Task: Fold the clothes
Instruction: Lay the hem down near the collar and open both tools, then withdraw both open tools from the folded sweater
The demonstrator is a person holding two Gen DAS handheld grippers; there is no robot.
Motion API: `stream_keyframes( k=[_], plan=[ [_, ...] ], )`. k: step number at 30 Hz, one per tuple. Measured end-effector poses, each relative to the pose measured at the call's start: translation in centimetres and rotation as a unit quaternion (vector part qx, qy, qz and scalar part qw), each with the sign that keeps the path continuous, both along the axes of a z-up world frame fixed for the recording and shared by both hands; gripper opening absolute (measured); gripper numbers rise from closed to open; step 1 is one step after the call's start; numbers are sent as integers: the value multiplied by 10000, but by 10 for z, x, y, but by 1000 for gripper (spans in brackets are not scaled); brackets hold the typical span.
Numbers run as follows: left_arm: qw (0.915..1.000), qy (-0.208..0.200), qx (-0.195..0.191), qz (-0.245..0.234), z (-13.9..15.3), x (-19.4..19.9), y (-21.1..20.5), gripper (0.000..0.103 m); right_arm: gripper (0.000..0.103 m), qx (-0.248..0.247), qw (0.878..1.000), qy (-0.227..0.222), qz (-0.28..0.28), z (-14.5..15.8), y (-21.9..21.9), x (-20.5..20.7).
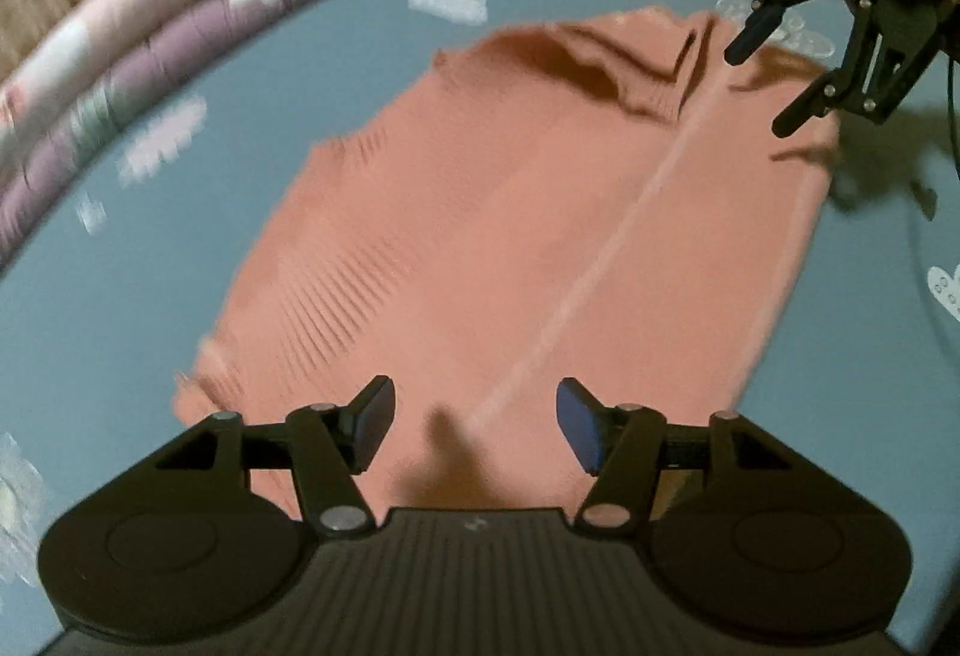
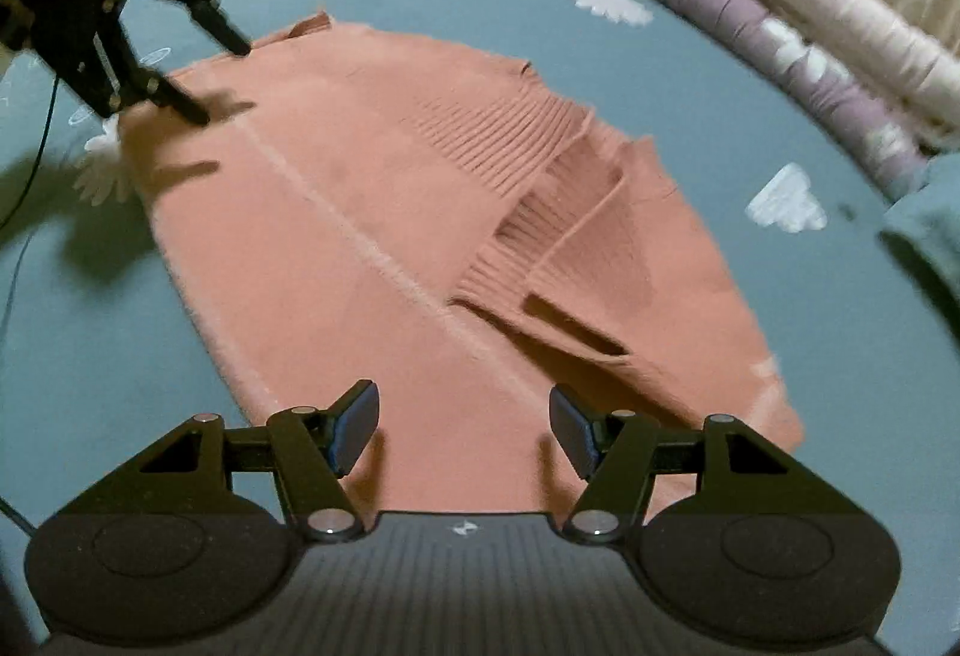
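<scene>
Two grippers hang over opposite ends of a salmon-pink knit sweater (image 1: 480,236) lying on a blue flower-printed bedsheet (image 1: 180,266): the left gripper (image 1: 476,425) has its jaws wide and empty above one end, and the right gripper (image 2: 465,425) is just as wide and empty above the other. Partly folded already, the sweater lies as a long panel with ribbed sleeves (image 2: 528,212) turned in on top, and a rolled quilt (image 1: 180,26) lies beyond it. By my judgement the fold is mid-way; any next grasp calls for both layers of an edge pinched together.
</scene>
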State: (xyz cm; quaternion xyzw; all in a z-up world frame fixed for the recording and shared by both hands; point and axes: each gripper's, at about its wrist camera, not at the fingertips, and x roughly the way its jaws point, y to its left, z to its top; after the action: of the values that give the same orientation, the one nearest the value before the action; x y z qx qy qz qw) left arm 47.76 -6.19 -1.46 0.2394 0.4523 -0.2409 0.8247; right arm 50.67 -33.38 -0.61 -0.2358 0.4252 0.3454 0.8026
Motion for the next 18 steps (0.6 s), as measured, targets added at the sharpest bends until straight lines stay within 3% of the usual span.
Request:
stream_keyframes(
  k=[7, 12, 15, 18],
  plan=[
    [9981, 112, -406, 459, -1, -9, 12, 61, 68, 432, 9943, -198, -959, -4, -26, 53],
    [9975, -23, -334, 615, -1, -10, 18, 61, 69, 761, 9843, -373, -1550, -3, -43, 57],
    [9957, -193, -488, 758, 4, -2, 23, 61, 69, 949, 9768, -475, -1862, -3, -52, 58],
    [9915, -282, -748, 1023, 4, 11, 30, 61, 69, 999, 9786, -499, -1728, -4, -39, 43]
  ],
)
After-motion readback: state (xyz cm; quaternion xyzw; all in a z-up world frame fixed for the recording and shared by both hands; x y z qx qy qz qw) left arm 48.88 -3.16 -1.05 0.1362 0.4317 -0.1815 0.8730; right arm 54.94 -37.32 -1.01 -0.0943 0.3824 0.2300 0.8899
